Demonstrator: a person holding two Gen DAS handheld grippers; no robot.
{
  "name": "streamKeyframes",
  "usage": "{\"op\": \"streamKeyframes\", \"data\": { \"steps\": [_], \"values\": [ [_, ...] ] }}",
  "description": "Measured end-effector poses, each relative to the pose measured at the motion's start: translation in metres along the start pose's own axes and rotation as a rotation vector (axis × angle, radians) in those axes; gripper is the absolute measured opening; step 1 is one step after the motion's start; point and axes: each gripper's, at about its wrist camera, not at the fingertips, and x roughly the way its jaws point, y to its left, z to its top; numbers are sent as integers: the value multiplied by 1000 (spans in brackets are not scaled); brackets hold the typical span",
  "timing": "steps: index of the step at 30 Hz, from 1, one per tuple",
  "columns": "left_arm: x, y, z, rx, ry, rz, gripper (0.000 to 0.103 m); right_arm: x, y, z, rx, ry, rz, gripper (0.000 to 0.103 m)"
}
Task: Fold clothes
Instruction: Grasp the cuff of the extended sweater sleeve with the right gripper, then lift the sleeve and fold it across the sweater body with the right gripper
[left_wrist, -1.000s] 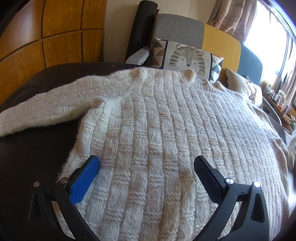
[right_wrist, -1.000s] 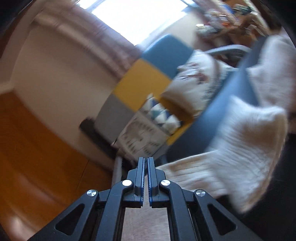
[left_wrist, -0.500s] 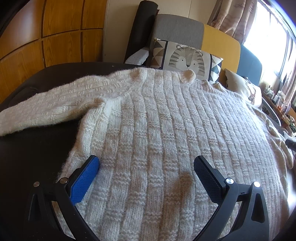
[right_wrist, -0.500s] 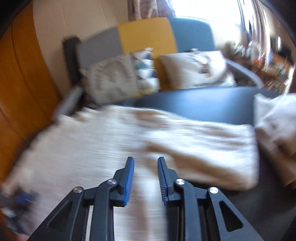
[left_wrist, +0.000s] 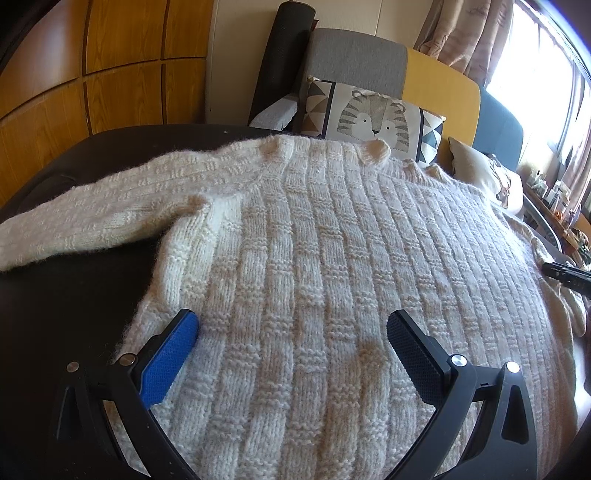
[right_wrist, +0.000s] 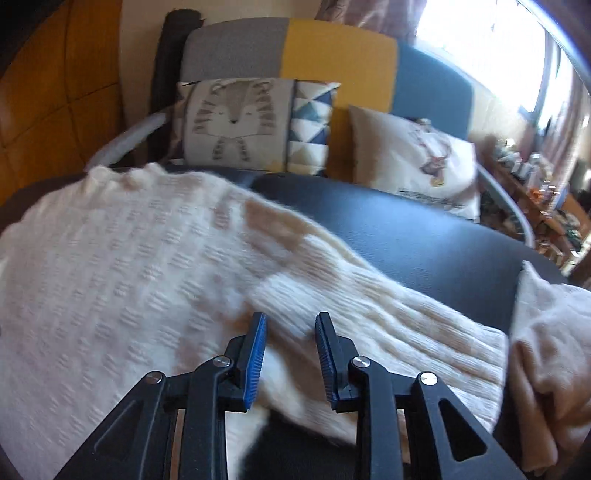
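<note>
A cream knit sweater (left_wrist: 314, 258) lies flat on a dark table (left_wrist: 66, 302). The left gripper (left_wrist: 291, 343) hovers spread over its near hem; the right gripper (right_wrist: 290, 339), jaws partly spread and empty, should pinch the right sleeve (right_wrist: 388, 314) squarely.

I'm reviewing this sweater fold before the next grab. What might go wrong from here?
The right gripper, jaws apart, sits over the sweater by its sleeve; it may pinch two layers together. The chunky knit may snag on the ridged pads. The other sleeve lies spread sideways, so it may drag unevenly.
</note>
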Motion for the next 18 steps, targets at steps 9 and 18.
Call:
{"op": "streamKeyframes", "data": {
  "steps": [9, 18],
  "values": [
    [-1, 4, 0, -9, -6, -14, 103, 14, -11, 3, 28, 18, -64, 12],
    [-1, 4, -1, -13, -8, -17, 103, -57, -46, 30, 274, -204, 48, 7]
  ]
}}
